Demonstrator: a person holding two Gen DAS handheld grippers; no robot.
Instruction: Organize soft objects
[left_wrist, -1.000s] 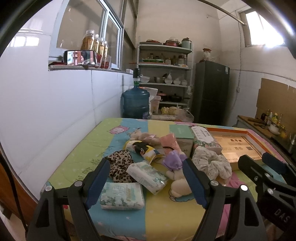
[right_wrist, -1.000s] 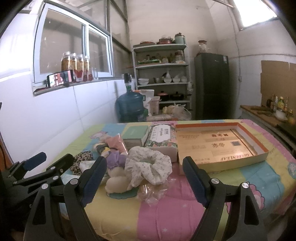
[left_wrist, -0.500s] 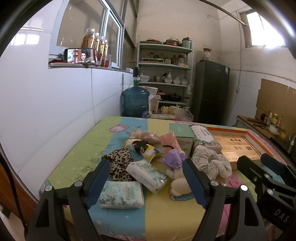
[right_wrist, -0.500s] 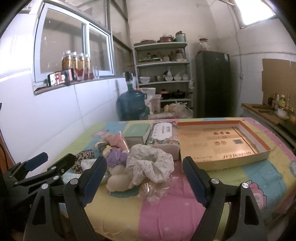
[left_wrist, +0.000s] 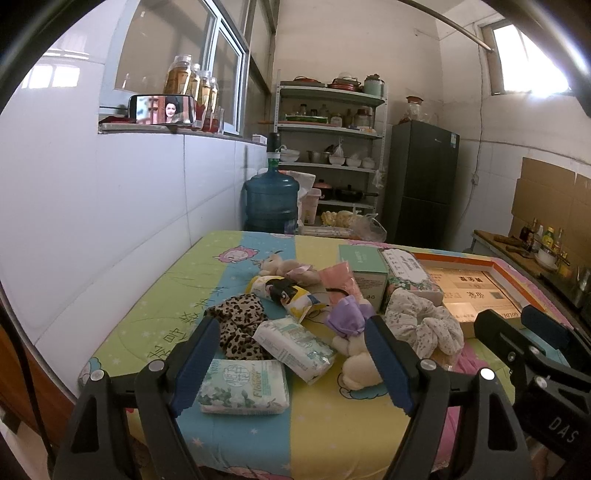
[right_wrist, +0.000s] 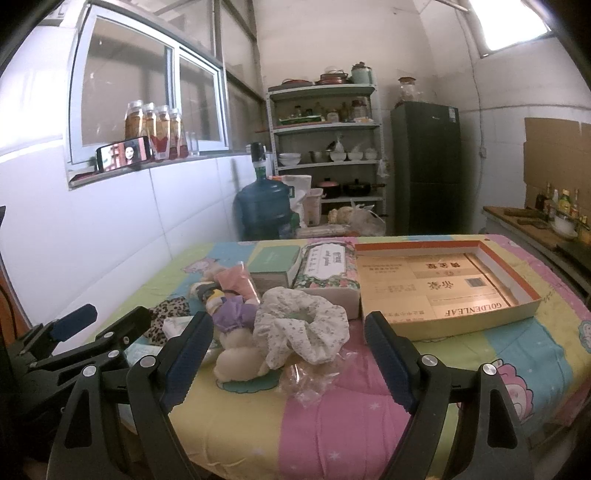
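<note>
The left gripper (left_wrist: 291, 360) is hanging above the near edge of the table (left_wrist: 332, 435), its jaws spread wide and gripping nothing. Between its blue fingers (left_wrist: 194, 363), at 6 o'clock in the left wrist view, a flowered tissue pack (left_wrist: 243, 386) is lying flat on the striped cloth. Just past it toward 12 o'clock, a second tissue pack (left_wrist: 295, 343) is leaning tilted against a leopard-print cloth (left_wrist: 240, 325), which is sitting at 10 o'clock of the pile. A purple scrunchie (left_wrist: 347, 317) is resting on a cream plush toy (left_wrist: 356, 365) beside the inner face of the finger on the 3 o'clock side.

The right gripper (right_wrist: 288, 354) is likewise standing fully open and empty, hovering over the pink stripe. Framed between its fingers (right_wrist: 384, 354), a white floral scrunchie (right_wrist: 303, 328) is lying touching the plush toy, with crinkled clear plastic wrap (right_wrist: 314, 376) at its 6 o'clock. Behind the scrunchie, toward 12 o'clock, a floral tissue box (right_wrist: 327, 273) is standing beside a green box (right_wrist: 275, 267). At 2 o'clock a shallow cardboard tray (right_wrist: 524, 295) with an orange rim is sitting open on the cloth, well apart from the soft pile. A pink packet (right_wrist: 236, 280) is lying at 11 o'clock of the pile
</note>
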